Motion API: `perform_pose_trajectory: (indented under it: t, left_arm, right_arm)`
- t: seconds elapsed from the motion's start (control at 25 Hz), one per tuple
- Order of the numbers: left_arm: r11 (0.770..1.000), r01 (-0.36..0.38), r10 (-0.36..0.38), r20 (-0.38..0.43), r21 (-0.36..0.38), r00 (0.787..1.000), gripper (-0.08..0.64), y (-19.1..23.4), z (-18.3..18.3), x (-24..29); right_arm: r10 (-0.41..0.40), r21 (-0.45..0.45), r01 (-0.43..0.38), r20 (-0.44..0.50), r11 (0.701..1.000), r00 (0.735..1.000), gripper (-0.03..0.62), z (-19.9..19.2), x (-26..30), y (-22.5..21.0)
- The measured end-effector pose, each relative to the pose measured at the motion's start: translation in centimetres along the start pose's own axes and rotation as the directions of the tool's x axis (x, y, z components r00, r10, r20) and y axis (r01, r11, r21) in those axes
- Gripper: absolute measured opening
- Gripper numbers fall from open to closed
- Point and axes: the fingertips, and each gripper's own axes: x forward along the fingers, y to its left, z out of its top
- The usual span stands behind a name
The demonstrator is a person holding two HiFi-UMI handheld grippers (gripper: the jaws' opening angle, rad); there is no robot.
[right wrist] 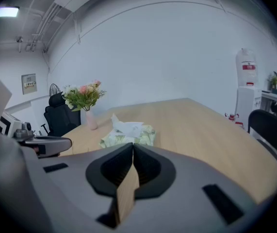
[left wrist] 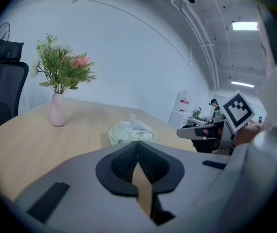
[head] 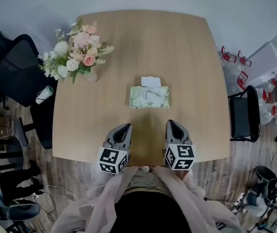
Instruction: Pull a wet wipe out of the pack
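Right gripper facing pack; flower vase leftward.

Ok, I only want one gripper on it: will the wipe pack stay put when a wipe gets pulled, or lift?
The pack looks like a soft, creased pouch, so it is probably floppy and light for its size. Nothing holds it on the smooth table, so it would likely slide or lift with the wipe unless pinned.
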Motion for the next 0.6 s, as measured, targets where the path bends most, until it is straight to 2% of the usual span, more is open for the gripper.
perform_pose_trajectory:
  t: [0.6]
  left_arm:
    - [0.998,-0.051,0.05,-0.038,-0.028,0.998,0.011,3.1,-0.5,2.7]
  right_arm:
    - [0.09,-0.054,-0.091,-0.019,0.994,0.996,0.017,2.0,4.8,-0.2]
